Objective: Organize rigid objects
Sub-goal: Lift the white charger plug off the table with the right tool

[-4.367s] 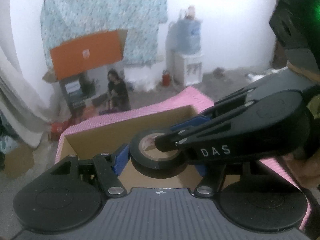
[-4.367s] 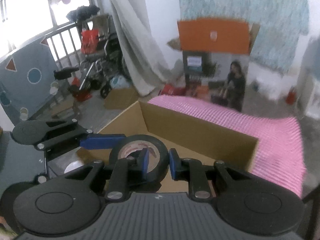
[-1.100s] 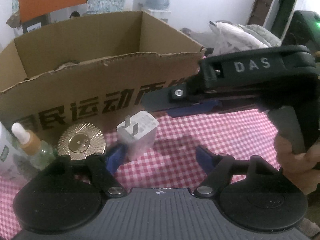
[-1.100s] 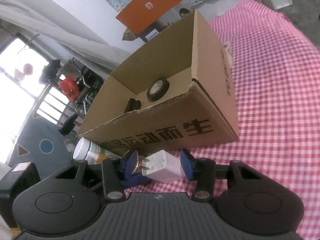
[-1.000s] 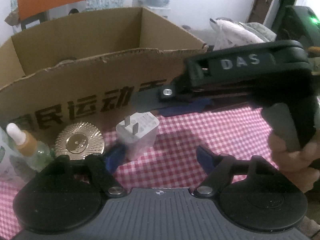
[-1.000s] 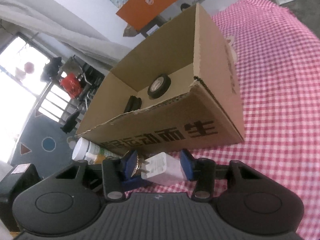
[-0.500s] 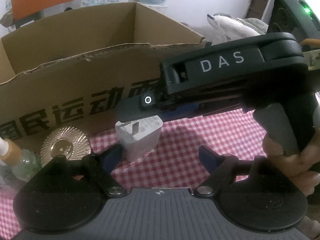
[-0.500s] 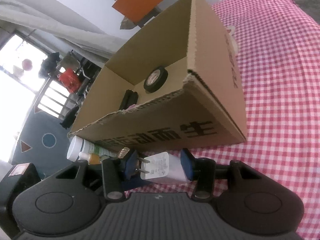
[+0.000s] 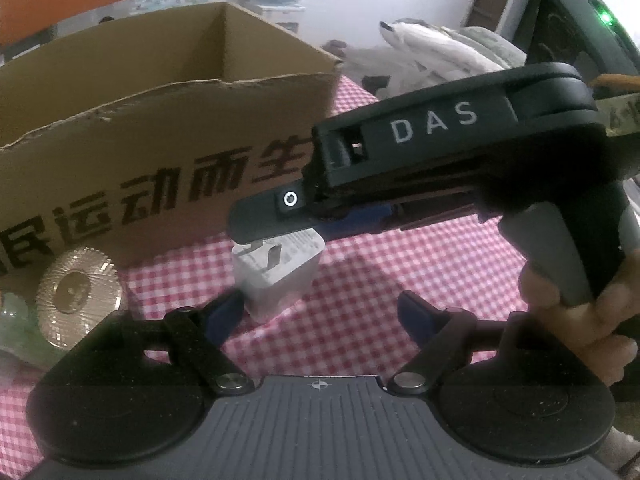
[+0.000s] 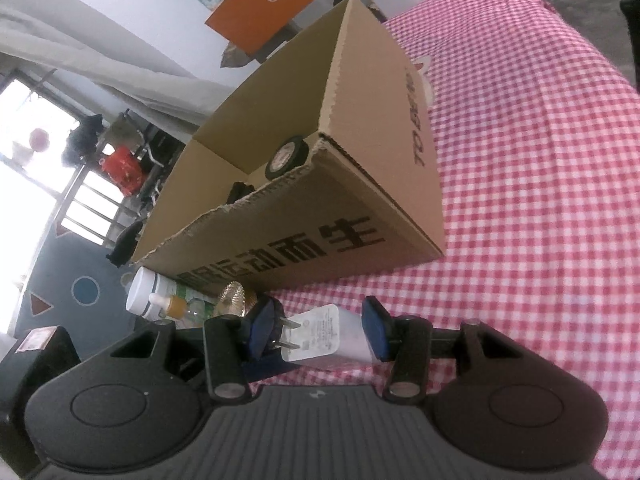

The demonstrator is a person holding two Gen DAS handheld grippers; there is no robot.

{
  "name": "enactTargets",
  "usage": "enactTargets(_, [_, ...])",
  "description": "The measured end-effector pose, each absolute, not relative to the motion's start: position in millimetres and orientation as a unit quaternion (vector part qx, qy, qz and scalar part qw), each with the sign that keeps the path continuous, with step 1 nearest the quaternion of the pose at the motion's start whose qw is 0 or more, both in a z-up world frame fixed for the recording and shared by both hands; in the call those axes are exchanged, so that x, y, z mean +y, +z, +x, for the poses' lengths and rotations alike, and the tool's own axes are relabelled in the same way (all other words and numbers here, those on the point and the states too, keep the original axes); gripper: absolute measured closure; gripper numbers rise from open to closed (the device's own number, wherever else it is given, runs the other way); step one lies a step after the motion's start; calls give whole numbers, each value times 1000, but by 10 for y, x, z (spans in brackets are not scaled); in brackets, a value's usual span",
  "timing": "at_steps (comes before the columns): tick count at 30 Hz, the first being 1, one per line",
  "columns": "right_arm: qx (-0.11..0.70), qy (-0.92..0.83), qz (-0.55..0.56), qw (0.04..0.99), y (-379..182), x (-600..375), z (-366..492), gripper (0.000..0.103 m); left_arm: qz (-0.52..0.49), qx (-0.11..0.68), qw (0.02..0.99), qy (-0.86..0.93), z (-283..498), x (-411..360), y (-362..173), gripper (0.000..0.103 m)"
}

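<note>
left view: my left hand-held gripper (image 9: 320, 306) gapes wide, empty; white charger (image 9: 280, 272) by its left finger, on checked bench (image 9: 360, 280) before cardboard box (image 9: 160, 140).
right view: my right hand-held gripper (image 10: 316, 334) straddles charger (image 10: 320, 334), grip unclear.
progress: tape roll (image 10: 286, 157) boxed; charger, gold disc (image 10: 231, 300), bottles (image 10: 160, 298) left.

Beside the box (image 10: 320, 248): one charger (image 10: 320, 334), one gold disc (image 9: 78, 292), two bottles (image 10: 154, 294). Inside the box: one tape roll (image 10: 287, 157), one dark item (image 10: 239, 191).
</note>
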State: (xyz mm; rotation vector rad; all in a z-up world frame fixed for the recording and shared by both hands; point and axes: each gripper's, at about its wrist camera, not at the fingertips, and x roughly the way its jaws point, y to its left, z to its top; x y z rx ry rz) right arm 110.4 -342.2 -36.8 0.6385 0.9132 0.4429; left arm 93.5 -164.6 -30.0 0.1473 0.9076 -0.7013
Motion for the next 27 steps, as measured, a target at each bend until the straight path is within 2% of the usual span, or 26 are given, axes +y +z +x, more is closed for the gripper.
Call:
enactTargets(9, [428,192,305,829,-370,-3508,934,51,79,421,837,-342,817,-1691,-309,19])
enactTargets(16, [422,192,318,827,-378,-3580,793,51,84,408,844,-338,708,-1659,-318,25])
enactTargets(20, [410,183,333,829,-351,-3692,709,51,88,395,855,-326,659,-1620,-325,26])
enactTargets(24, [405,171,346,829,-377,-3799,693,51,96,398,855,-317,708,-1615,-363,38])
enactTargets(27, [413,173,346,825,-426,-3789,721,52,98,397,859,-308,738,-1601,-377,43])
